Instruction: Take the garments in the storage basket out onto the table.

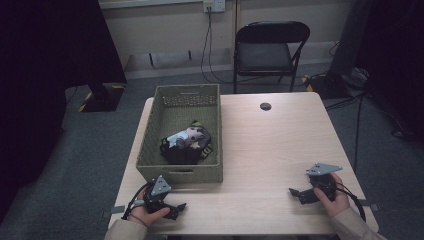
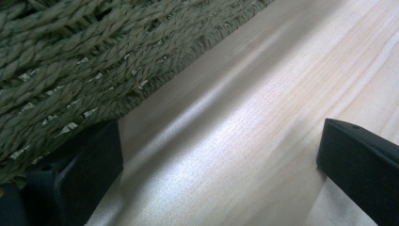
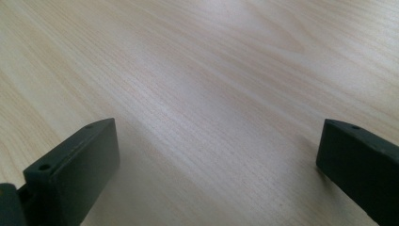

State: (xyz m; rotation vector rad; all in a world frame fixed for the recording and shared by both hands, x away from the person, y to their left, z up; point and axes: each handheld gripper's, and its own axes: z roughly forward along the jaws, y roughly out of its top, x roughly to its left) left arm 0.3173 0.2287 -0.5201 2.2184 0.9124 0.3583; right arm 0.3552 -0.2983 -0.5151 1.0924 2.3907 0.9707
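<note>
Left gripper jaws spread, empty, low on table, just beside woven basket front wall. Right gripper spread, empty, well apart. Light wood surface; black folding chair, grey carpet behind.

**A plain recording room, set up like a lab**

A light wooden table is standing on grey carpet. A black folding chair is waiting by the cream wall, cables are trailing from a wall socket, and dark curtains are hanging alongside.
</note>
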